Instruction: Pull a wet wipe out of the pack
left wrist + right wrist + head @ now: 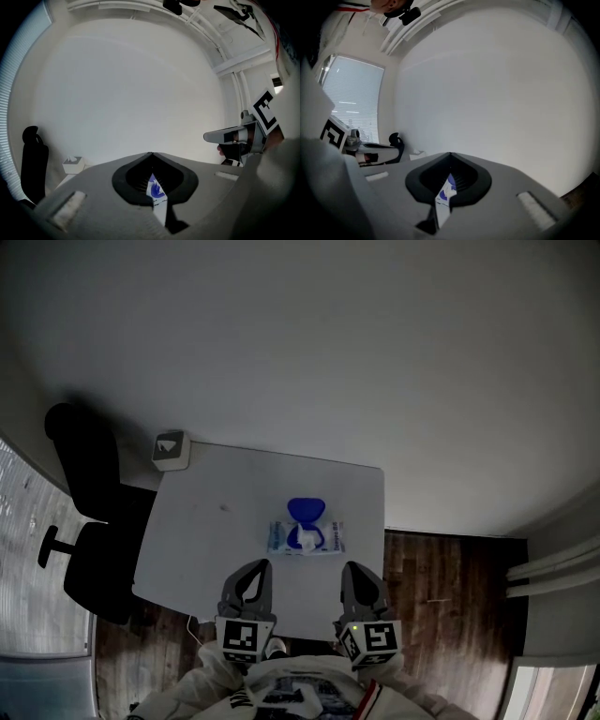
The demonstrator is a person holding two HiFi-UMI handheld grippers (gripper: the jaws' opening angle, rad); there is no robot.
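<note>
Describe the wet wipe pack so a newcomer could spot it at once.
Start at the white table in the head view's middle. The wet wipe pack lies flat slightly right of its centre. Unlike the plain tissue box on the far left corner, it has a round blue lid flipped open.

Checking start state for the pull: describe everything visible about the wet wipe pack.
The wet wipe pack is a flat, soft-looking pouch, pale with blue print, lying flat on the white table, slightly right of centre. Its round blue lid is flipped open toward the far side, and a white wipe pokes from the opening. Only the table touches it.
</note>
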